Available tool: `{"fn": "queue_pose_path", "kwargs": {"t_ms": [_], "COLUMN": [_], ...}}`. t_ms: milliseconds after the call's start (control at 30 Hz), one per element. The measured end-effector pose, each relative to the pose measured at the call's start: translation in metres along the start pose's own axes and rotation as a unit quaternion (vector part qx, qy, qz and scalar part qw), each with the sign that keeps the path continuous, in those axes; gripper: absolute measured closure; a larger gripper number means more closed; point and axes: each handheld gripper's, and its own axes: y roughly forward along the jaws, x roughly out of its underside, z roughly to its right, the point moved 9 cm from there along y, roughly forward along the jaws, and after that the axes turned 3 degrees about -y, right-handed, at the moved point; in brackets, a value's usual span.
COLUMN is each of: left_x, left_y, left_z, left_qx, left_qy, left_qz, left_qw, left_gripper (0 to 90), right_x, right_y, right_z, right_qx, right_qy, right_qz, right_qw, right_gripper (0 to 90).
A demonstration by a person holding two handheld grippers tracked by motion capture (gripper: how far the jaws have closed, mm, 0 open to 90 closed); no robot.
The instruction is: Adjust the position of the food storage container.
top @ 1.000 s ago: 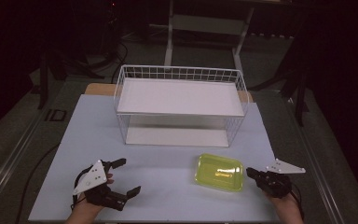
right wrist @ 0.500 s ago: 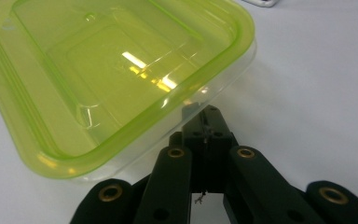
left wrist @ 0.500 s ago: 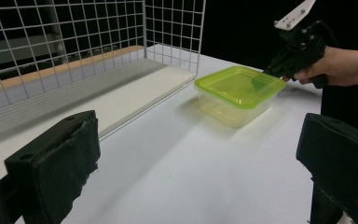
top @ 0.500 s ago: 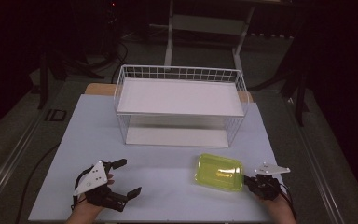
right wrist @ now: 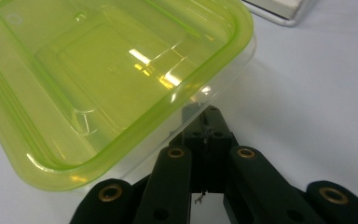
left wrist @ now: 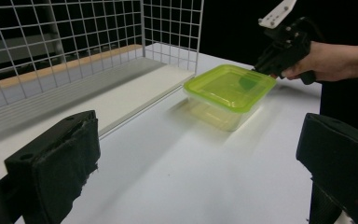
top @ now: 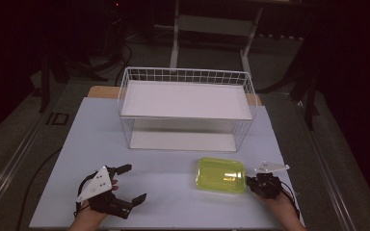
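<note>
A yellow-green lidded plastic container [top: 220, 175] [left wrist: 228, 86] [right wrist: 112, 84] lies on the white table [top: 173, 207], in front of the wire basket's right end. My right gripper [top: 249, 184] [left wrist: 257, 70] [right wrist: 205, 114] is at the container's right side. Its jaws are shut tight together, and their tips touch the clear rim just under the lid's edge. I cannot tell whether the rim is pinched. At the table's near left, my left gripper [top: 135, 183] [left wrist: 200, 140] stands open with nothing between its jaws, pointing toward the container.
A white wire basket [top: 185, 76] [left wrist: 74, 46] with a white shelf board in it stands across the middle of the table. Beyond the table the floor is dark, with stand legs [top: 176, 43] and cables.
My right gripper has moved left and slightly down until its tips reached the container's right edge. The left gripper has stayed where it was.
</note>
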Motion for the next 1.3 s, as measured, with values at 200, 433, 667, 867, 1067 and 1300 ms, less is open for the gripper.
{"fn": "queue_pose_path", "kwargs": {"t_ms": [200, 433, 667, 867, 1067, 1300], "left_x": [0.000, 0.001, 0.002, 0.001, 0.002, 0.002], "left_y": [0.000, 0.000, -0.001, 0.001, 0.002, 0.000], "left_z": [0.000, 0.001, 0.001, 0.002, 0.002, 0.002], "left_qx": [0.002, 0.004, 0.004, 0.005, 0.006, 0.005], "left_qy": [0.000, 0.001, -0.001, -0.002, -0.001, -0.003], "left_qz": [0.000, -0.001, -0.001, -0.002, -0.005, -0.001], "left_qw": [1.0000, 1.0000, 1.0000, 1.0000, 1.0000, 1.0000], "left_gripper": [0.4, 0.4, 0.4, 0.4, 0.4, 0.3], "right_x": [-0.011, -0.023, -0.022, -0.019, -0.024, -0.035], "right_y": [0.012, 0.029, 0.021, 0.017, 0.026, 0.038], "right_z": [-0.008, -0.023, -0.021, -0.018, -0.027, -0.036], "right_qx": [-0.010, -0.024, -0.019, -0.019, -0.030, -0.039], "right_qy": [-0.005, -0.019, -0.014, -0.006, -0.017, -0.024], "right_qz": [-0.002, -0.006, 0.000, -0.002, -0.009, -0.007], "right_qw": [0.9999, 0.9995, 0.9997, 0.9998, 0.9994, 0.9989], "right_gripper": [89.9, 89.9, 89.9, 89.9, 89.9, 89.9]}}
